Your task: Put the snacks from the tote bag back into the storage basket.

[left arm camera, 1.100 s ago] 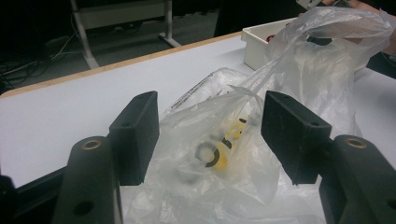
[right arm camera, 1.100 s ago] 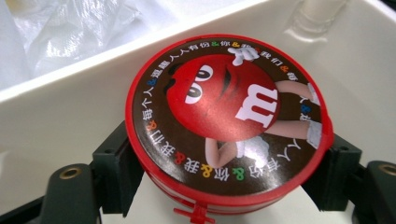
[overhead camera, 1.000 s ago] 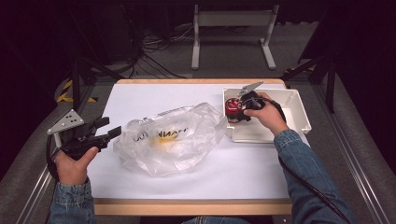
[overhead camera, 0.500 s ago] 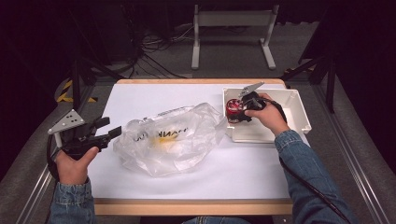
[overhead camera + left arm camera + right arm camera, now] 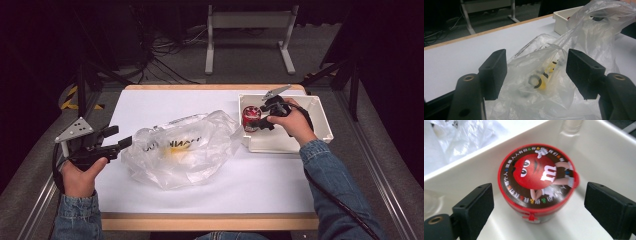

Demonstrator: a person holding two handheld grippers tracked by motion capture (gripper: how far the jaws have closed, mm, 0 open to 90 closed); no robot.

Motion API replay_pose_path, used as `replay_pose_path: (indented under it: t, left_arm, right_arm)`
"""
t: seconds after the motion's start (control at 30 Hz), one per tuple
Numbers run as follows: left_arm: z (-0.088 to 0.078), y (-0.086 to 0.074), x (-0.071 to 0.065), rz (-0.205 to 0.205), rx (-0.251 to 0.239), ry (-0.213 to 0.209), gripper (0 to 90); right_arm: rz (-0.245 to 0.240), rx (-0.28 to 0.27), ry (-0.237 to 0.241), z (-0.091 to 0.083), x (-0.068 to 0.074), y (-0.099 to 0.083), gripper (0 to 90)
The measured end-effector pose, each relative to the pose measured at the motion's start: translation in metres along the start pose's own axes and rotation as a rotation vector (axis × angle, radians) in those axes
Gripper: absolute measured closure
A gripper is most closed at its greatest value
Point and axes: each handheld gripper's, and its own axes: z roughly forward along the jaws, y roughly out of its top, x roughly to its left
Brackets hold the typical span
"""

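A round red candy tub [image 5: 537, 173] stands upright in the white tray [image 5: 599, 150]. My right gripper [image 5: 539, 205] straddles it; its jaws have just been opening, and a gap shows on each side of the tub. In the high view the tub [image 5: 249, 118] sits in the tray's left end, at the right gripper [image 5: 261, 119]. A crumpled clear plastic bag [image 5: 182, 147] with black print and something yellow inside lies mid-table. My left gripper [image 5: 119, 136] is at the bag's left edge. Its jaws have just been opening too, and the bag [image 5: 541, 100] bulges between them unpressed, with the left gripper [image 5: 537, 70] open.
The white tray [image 5: 320, 120] sits at the table's back right corner. White table surface [image 5: 165, 105] lies bare behind the bag and in front of it. A metal stand [image 5: 250, 30] and cables are on the floor beyond the far edge.
Both hands keep their places. The bag and the tub have not shifted.
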Motion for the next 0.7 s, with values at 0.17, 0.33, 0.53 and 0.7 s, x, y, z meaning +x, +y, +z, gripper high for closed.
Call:
replay_pose_path:
  t: [0.17,0.33,0.53,0.7]
  left_arm:
    - [0.001,0.0,-0.002,-0.001,-0.002,0.003,31.0]
    - [0.003,-0.002,-0.004,0.009,0.014,0.003,30.1]
    - [0.002,-0.009,-0.004,0.015,0.024,-0.003,29.6]
    - [0.002,-0.013,-0.007,0.022,0.036,-0.021,29.1]
  right_arm:
    - [0.005,-0.045,0.0,-0.022,0.004,-0.001,9.2]
    - [-0.009,-0.093,-0.002,-0.047,0.01,-0.005,9.2]
    - [-0.026,-0.145,0.008,-0.079,0.021,-0.013,9.2]
    - [-0.043,-0.178,0.015,-0.1,0.031,-0.019,9.2]
